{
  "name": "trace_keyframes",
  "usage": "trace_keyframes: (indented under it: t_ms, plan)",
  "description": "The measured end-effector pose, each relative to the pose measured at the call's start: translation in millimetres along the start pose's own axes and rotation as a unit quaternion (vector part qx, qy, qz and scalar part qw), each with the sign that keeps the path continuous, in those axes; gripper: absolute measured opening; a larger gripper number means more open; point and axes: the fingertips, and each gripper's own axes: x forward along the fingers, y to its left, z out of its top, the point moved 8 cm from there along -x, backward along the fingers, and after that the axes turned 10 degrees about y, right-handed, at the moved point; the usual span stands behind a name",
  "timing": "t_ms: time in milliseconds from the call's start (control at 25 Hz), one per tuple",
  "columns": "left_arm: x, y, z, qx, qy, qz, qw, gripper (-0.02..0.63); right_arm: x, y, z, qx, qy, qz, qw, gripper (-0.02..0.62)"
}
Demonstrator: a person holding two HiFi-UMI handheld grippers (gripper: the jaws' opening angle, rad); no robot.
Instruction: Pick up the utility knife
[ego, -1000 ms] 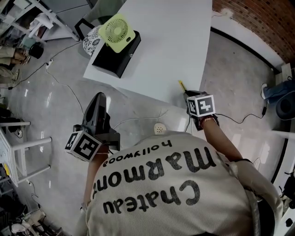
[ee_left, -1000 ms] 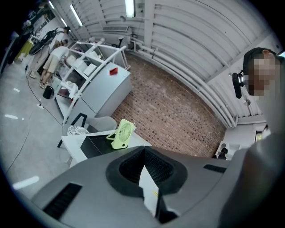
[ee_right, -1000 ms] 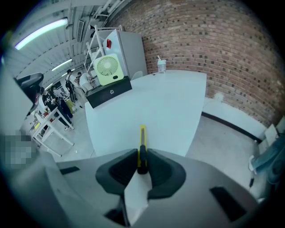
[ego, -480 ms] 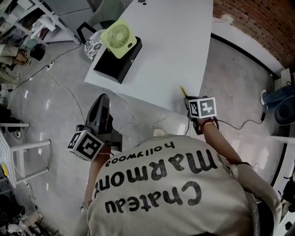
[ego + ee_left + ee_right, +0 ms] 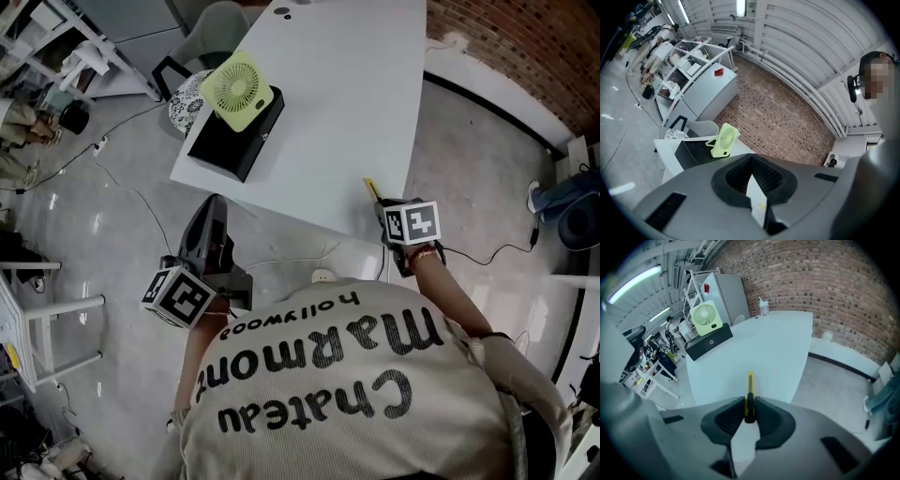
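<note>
At the near right edge of the white table [image 5: 347, 84], we hold our right gripper [image 5: 381, 201] clamped on the utility knife [image 5: 371, 187]. Its two dark pads press on the rear of the yellow handle from either side, right where the black slider sits. The front of the knife juts out past the jaw tips over the tabletop, pointing toward the far end of the table. We cannot tell whether the knife's tip touches the table surface or hangs just clear of it. The gripper tilts steeply downward.

Our left gripper [image 5: 752, 159] is well apart from the knife, off the table's near left side and above the grey floor [image 5: 122, 216]. Its jaws are closed tip to tip with nothing between them, and it points roughly level toward the table.

On the table's left edge we see a black box [image 5: 230, 131] with a pale green desk fan [image 5: 237, 77] standing on top of it. Just beyond the box, off the table, is a chair with a patterned seat [image 5: 185, 89]. A brick wall [image 5: 525, 37] runs along the right side of the room. Thin cables [image 5: 141, 199] trail across the floor, and a small white round object [image 5: 323, 277] lies on the floor between our two grippers.
</note>
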Motion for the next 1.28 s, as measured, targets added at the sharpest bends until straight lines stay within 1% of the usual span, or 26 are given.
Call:
trace_keyframes:
  t_ms: [320, 520, 680, 1000, 1160, 1240, 1280]
  plan:
    - [-2.8, -2.6, -0.3, 0.0, 0.009, -0.01, 0.9999, 0.0, -11.8, -5.3, 1.9, 0.022, -0.022, -0.013, 0.999, 0.067]
    - [-14.7, -5.7, -0.7, 0.001, 0.017, -0.018, 0.9997, 0.0, -29.8, 0.6, 2.7, 0.037, -0.051, -0.025, 0.998, 0.067]
    - [-29.9, -10.1, -1.6, 0.006, 0.025, -0.028, 0.9993, 0.0, -52.2, 7.1, -4.0, 0.052, -0.08, -0.035, 0.995, 0.067]
    - [-73.8, -14.4, -11.5, 0.012, 0.027, -0.047, 0.9984, 0.0, -91.9, 33.9, -33.3, 0.076, -0.137, -0.044, 0.987, 0.067]
    - [-98.2, -14.6, -24.0, 0.01, 0.032, -0.054, 0.998, 0.0, -99.6, 53.5, -55.5, 0.082, -0.145, -0.047, 0.985, 0.067]
    - [-110.8, -14.7, -28.2, 0.011, 0.032, -0.056, 0.9978, 0.0, -102.9, 64.9, -66.8, 0.089, -0.15, -0.037, 0.984, 0.067]
    - [-117.1, -14.8, -29.7, 0.012, 0.032, -0.057, 0.9978, 0.0, -104.9, 70.2, -72.3, 0.1, -0.154, -0.025, 0.983, 0.067]
